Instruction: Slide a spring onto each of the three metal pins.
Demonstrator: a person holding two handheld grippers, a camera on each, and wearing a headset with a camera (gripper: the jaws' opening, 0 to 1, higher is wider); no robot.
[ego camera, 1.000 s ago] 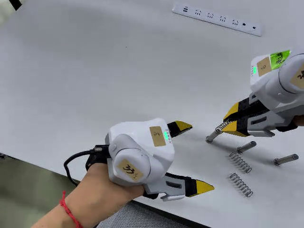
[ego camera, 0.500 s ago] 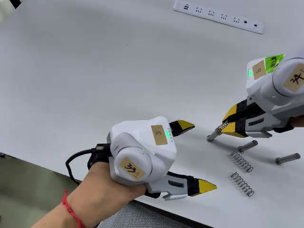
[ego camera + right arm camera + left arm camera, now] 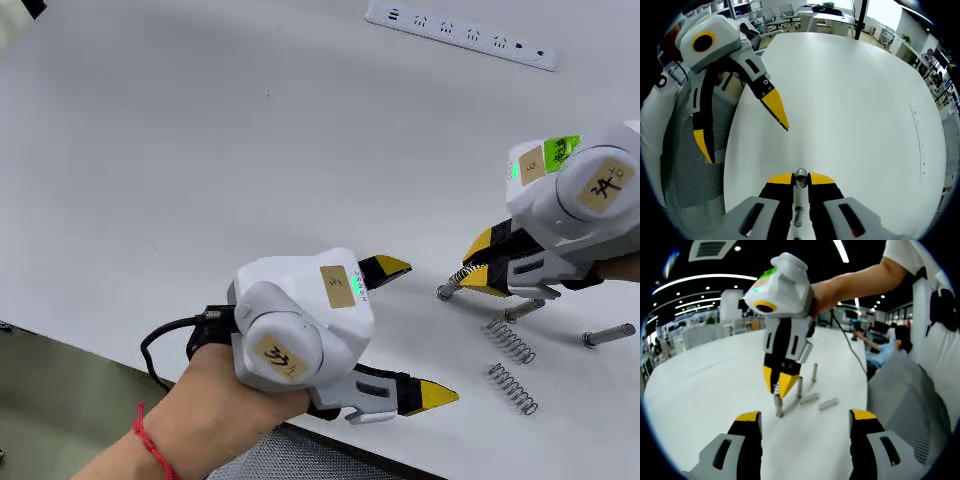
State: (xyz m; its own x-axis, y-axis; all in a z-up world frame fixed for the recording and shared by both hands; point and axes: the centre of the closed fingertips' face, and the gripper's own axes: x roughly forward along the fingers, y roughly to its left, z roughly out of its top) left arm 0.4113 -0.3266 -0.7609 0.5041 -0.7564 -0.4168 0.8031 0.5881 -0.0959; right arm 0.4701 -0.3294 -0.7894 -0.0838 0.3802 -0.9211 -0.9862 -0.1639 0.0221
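Slippage worries me: my right claw (image 3: 470, 268) clamps the coiled steel spring (image 3: 460, 273) part-way over the tilted grey metal pin (image 3: 443, 291), whose foot could skid on the white table (image 3: 200, 150); left claw (image 3: 425, 331) gapes at seven o'clock.

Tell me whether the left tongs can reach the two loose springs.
Probably yes: the left tongs are open, with bare table between them and both springs; the right tongs, shut on a third spring, sit beyond.
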